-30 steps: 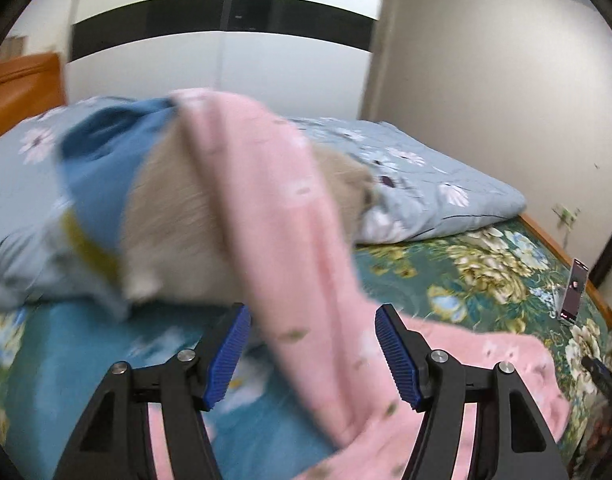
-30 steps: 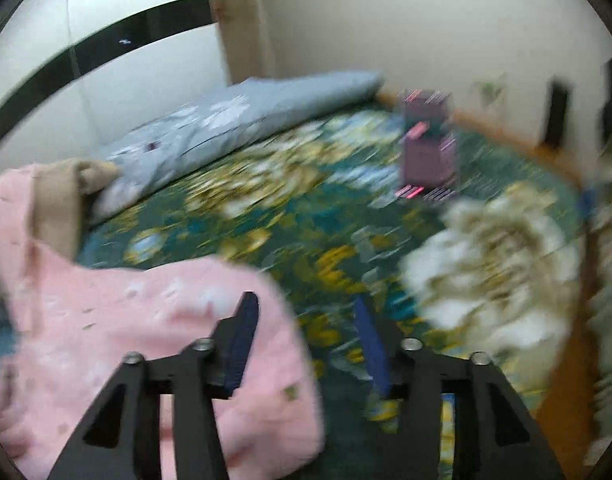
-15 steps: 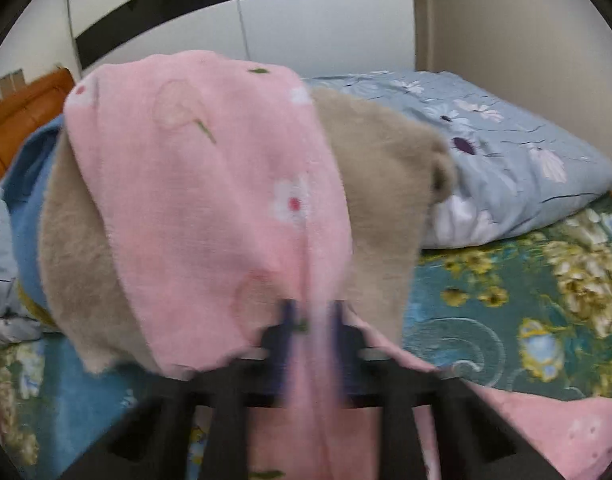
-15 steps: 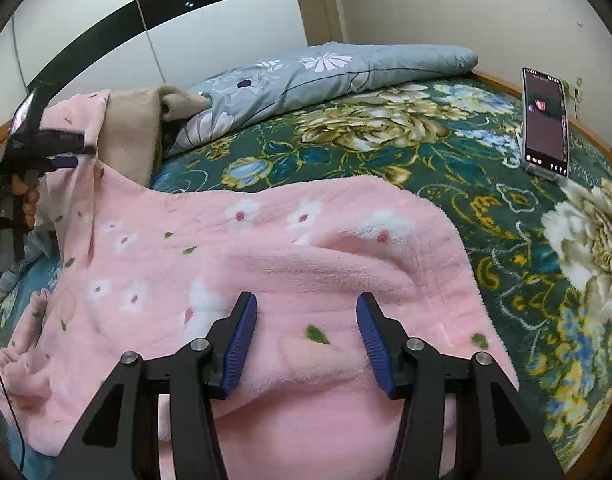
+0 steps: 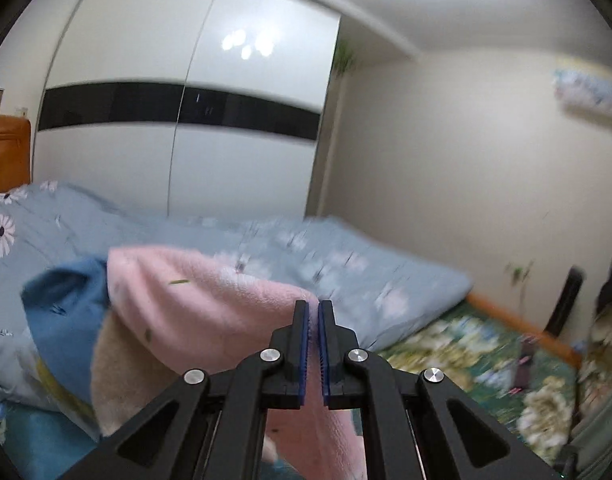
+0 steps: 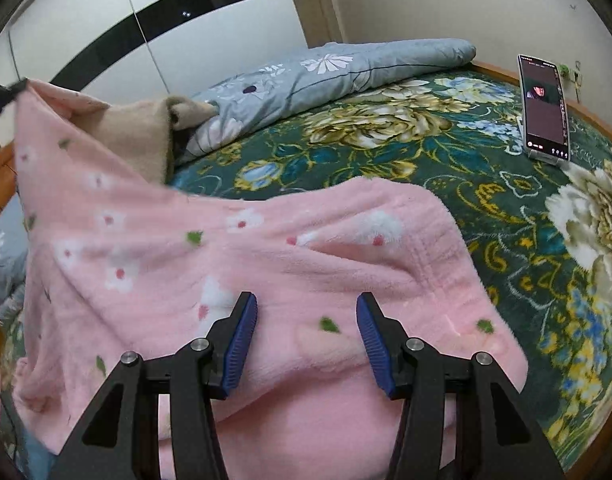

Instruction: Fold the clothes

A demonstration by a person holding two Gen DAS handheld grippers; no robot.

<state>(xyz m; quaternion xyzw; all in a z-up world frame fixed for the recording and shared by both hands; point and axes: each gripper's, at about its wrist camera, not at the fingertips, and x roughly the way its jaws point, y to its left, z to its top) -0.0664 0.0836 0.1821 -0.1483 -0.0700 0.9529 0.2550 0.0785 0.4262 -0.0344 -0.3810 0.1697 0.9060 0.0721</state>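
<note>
A pink fleece garment (image 6: 266,264) with small flowers lies spread on the bed. One corner of it is pulled up at the far left. My left gripper (image 5: 313,316) is shut on that raised pink edge (image 5: 194,304), and the cloth hangs down between its blue pads. It shows as a dark shape at the lifted corner (image 6: 2,92) in the right wrist view. My right gripper (image 6: 306,324) stands open just above the near part of the garment, nothing pinched between its pads.
A beige garment (image 6: 146,132) and a blue one (image 5: 66,316) lie piled behind the pink cloth. A grey-blue flowered quilt (image 6: 337,68) runs along the far side. A phone (image 6: 543,108) stands propped at the right on the green flowered bedspread (image 6: 425,148). A white wardrobe (image 5: 178,120) is behind.
My left gripper closed on the pink edge and rose with it, lifting that corner. My right gripper swung over the pink garment and then stayed still, open.
</note>
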